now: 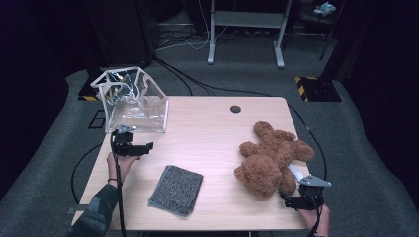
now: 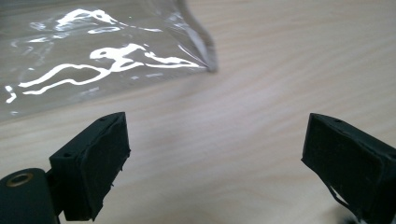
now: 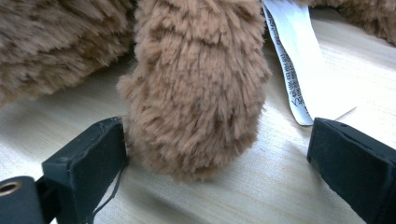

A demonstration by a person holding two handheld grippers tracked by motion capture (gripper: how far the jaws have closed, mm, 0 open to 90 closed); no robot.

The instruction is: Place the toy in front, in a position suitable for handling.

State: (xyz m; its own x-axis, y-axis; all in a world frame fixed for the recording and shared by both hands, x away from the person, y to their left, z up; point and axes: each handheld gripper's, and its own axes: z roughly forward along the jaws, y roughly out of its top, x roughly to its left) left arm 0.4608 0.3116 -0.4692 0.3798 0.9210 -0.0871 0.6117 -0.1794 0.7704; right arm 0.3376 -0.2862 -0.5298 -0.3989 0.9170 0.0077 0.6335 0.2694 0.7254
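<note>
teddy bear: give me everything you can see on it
The teddy bear is brown, shaggy plush, lying flat on the right part of the wooden table, limbs spread. A white printed tag hangs from it and rests on the table. One limb points at the right gripper, whose open jaws stand either side of its tip; the left jaw looks to be just at the fur, the right jaw is apart from it. Nothing else touches the bear.

Brown plush bear limb [image 3: 196, 88] between spread black fingers [image 3: 86, 161], fur brushing left one; white label [image 3: 299, 70] on wood table [image 3: 280, 186].
</note>
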